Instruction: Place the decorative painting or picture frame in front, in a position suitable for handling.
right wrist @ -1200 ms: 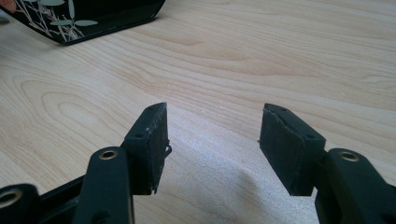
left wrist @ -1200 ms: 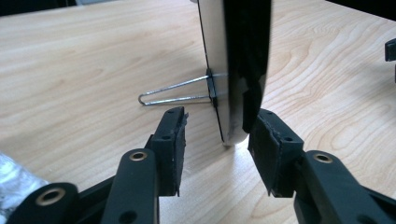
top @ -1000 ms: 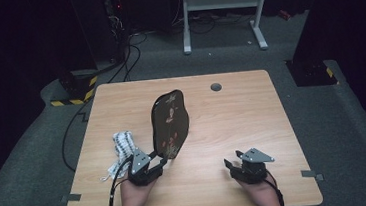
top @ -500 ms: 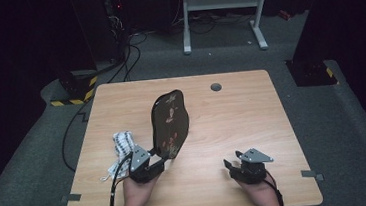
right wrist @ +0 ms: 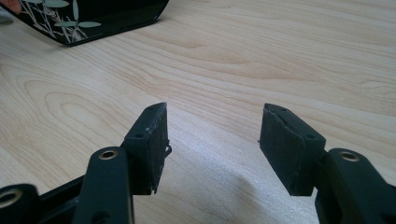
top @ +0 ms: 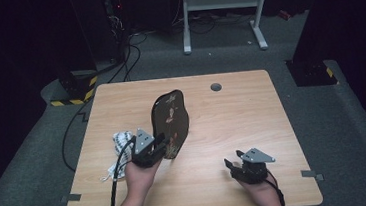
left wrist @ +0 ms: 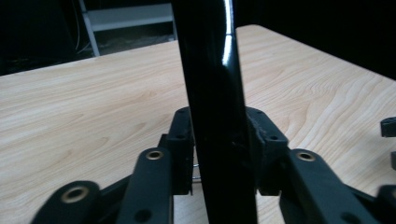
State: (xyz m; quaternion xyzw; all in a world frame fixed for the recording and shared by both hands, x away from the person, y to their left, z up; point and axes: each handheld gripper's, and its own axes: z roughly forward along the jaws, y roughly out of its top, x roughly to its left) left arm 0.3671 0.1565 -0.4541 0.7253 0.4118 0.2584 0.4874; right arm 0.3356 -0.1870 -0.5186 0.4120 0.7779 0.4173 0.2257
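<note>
- Dark floor and cable clutter surround a pale wood tabletop [top: 253,127]. From above, the left gripper [top: 160,144] holds a black lacquered tray [top: 170,121] at its near edge, tilted up almost on end near the middle of the tabletop, its painted face with flowers turned right. Its fingers have just been closing on that rim. A crumpled patterned cloth [top: 119,143] lies just beside the left hand. The right gripper [top: 232,164] rests near the front edge, well apart from the tray.
- Left gripper view: the glossy black tray rim [left wrist: 212,93] runs straight up between the fingers [left wrist: 182,144], which are clenched on it from both sides. I'd keep that squeeze firm and lift slowly; glossy lacquer could slip or swing.
- Right gripper view: fingers [right wrist: 152,140] released, bare wood between them; the tray's leaf-painted corner [right wrist: 88,18] lies ahead.
</note>
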